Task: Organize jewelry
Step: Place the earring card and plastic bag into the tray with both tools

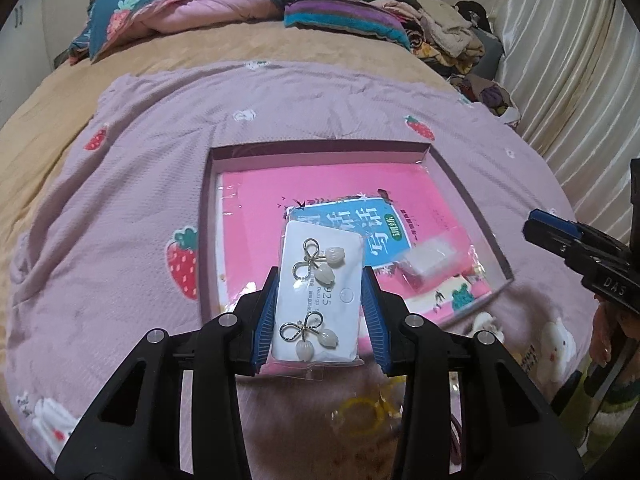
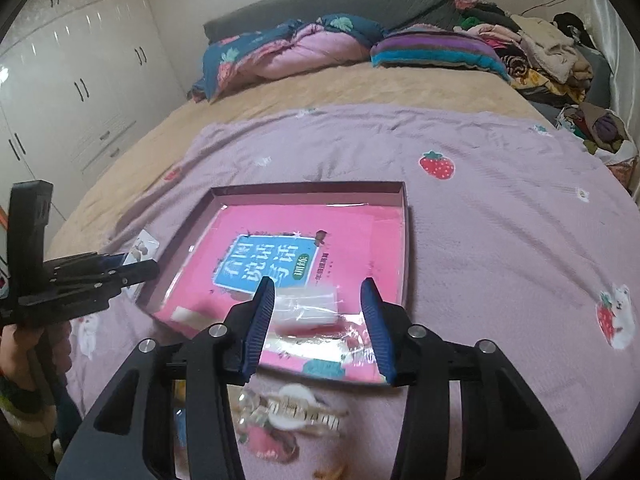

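Note:
My left gripper [image 1: 320, 272] is shut on a white earring card [image 1: 320, 300] in a clear sleeve. The card carries two silver bow earrings with white tulip beads and hangs over the near edge of a shallow purple tray [image 1: 320, 146]. A pink booklet [image 1: 272, 200] lines the tray, and a small clear packet [image 1: 430, 264] lies on it. My right gripper [image 2: 317, 284] stands open above the tray's near end [image 2: 308, 189], with the clear packet [image 2: 308, 306] lying below, untouched. The left gripper [image 2: 140, 270] and its card [image 2: 142, 246] show at the left of the right wrist view.
The tray rests on a lilac strawberry-print bedspread [image 1: 140, 160]. Yellow rings [image 1: 362, 414] and a pearl hair clip [image 2: 304, 412] lie on it near me. Quilts [image 2: 288, 48] and a clothes pile [image 2: 552, 52] sit at the far end, a wardrobe [image 2: 80, 80] on the left, a curtain [image 1: 560, 60] on the right.

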Demonstrator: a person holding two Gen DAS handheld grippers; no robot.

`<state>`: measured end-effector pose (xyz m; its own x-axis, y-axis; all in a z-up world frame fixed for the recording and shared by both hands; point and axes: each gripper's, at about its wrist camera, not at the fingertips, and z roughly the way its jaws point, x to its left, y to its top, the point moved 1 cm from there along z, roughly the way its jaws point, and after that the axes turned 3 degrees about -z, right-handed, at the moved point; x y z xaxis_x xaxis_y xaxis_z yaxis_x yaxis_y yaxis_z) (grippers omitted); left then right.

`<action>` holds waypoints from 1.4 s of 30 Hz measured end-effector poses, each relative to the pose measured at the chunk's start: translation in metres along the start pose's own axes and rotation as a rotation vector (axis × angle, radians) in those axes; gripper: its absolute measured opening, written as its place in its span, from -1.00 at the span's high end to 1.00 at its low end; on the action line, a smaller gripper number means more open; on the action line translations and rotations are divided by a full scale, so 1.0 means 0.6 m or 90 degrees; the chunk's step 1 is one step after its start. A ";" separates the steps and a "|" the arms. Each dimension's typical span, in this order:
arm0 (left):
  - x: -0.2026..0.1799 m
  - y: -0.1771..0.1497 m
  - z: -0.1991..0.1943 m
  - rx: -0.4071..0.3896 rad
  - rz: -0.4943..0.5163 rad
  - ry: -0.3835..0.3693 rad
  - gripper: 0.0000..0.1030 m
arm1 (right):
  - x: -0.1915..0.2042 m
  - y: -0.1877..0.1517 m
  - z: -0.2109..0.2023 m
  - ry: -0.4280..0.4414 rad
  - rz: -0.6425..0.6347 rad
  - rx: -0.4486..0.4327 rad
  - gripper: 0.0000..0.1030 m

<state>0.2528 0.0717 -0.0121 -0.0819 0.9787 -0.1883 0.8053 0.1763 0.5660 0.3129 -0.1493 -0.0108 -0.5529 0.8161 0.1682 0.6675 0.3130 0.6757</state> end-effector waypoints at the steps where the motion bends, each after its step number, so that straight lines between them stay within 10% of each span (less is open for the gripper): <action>1: -0.001 0.001 0.013 0.008 -0.001 0.000 0.39 | -0.001 0.002 0.017 -0.001 0.000 0.012 0.24; 14: 0.009 -0.013 0.102 0.060 -0.001 0.021 0.32 | -0.011 -0.032 0.108 -0.009 0.021 0.082 -0.01; 26: 0.011 -0.012 0.057 0.030 -0.015 0.051 -0.80 | -0.005 -0.031 0.048 -0.022 0.030 0.034 -0.77; 42: -0.024 -0.035 -0.108 -0.069 -0.002 0.065 -0.82 | 0.025 -0.039 -0.125 -0.029 0.023 -0.072 -0.92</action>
<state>0.1993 0.0607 0.0307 -0.1487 0.9827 -0.1105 0.7369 0.1846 0.6503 0.2516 -0.1808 0.0297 -0.5044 0.8480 0.1629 0.6246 0.2280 0.7469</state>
